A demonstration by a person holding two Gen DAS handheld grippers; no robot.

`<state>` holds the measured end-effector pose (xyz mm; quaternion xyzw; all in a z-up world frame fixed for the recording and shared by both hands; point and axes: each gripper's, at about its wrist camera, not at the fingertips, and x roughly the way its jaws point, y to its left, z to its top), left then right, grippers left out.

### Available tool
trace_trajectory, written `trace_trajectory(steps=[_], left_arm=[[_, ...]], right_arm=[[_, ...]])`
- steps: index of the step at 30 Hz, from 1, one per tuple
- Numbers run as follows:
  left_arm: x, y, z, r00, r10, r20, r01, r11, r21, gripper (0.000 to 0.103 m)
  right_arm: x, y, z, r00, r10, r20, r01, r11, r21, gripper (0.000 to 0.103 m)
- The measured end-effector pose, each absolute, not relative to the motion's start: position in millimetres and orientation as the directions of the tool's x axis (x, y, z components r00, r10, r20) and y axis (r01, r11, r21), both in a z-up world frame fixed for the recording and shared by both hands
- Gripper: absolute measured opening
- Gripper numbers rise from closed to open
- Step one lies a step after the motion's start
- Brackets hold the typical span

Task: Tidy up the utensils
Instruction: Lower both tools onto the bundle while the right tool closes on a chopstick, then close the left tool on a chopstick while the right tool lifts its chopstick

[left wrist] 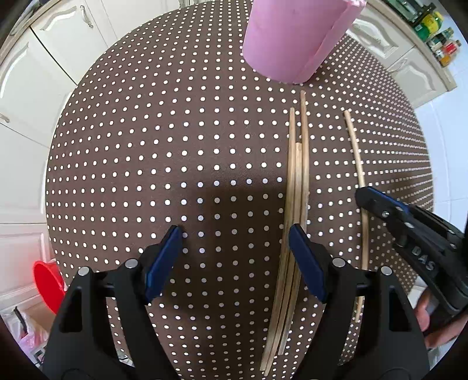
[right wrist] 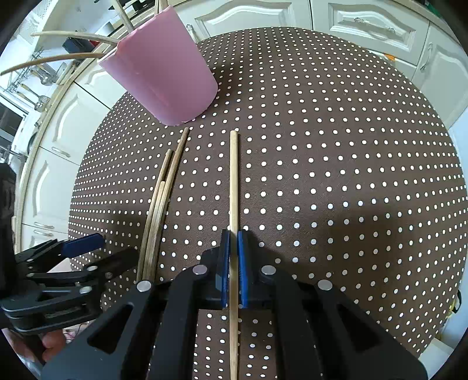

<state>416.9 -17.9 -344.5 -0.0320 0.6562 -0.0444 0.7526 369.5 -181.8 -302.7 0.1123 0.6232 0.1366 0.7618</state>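
Note:
A pink holder [left wrist: 288, 38] stands at the far side of the dotted round table [left wrist: 175, 140]; in the right wrist view the holder [right wrist: 163, 79] has several chopsticks sticking out of its top. Three wooden chopsticks [left wrist: 297, 187] lie bunched on the cloth, also in the right wrist view [right wrist: 159, 201]. My left gripper [left wrist: 235, 233] is open and empty, its right finger beside the bunch. My right gripper [right wrist: 234, 236] is shut on a single chopstick [right wrist: 233, 181], which also shows in the left wrist view [left wrist: 358, 163].
White cabinets [right wrist: 263, 14] ring the table. A red bowl [left wrist: 48, 285] sits low beyond the table's left edge. Bottles [left wrist: 435, 29] stand on a counter at far right. The left gripper shows at the left of the right wrist view [right wrist: 84, 242].

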Motion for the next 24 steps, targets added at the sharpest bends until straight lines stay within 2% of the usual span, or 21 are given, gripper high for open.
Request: trace_trajectory(steps=[4,13,24], left_arm=[[423,-35,-348,0.138,-0.069,-0.988,0.032,0.997,-0.065,0.080],[448,-50,-352,0.128,-0.040,-0.991,-0.023,0.999,-0.043,0.080],[471,-40,-370,0.062,0.015,-0.998,-0.027,1.000,0.013,0.087]], right_arm=[[372,-195,-302,0.175,0.383,-0.907,-0.068,0.924,0.377,0.004],[375,-208,-303,0.164,0.437,-0.885,-0.052,0.899,0.434,0.004],[375,-205,-297,0.157,0.417,-0.895,-0.052,0.909,0.415,0.004]])
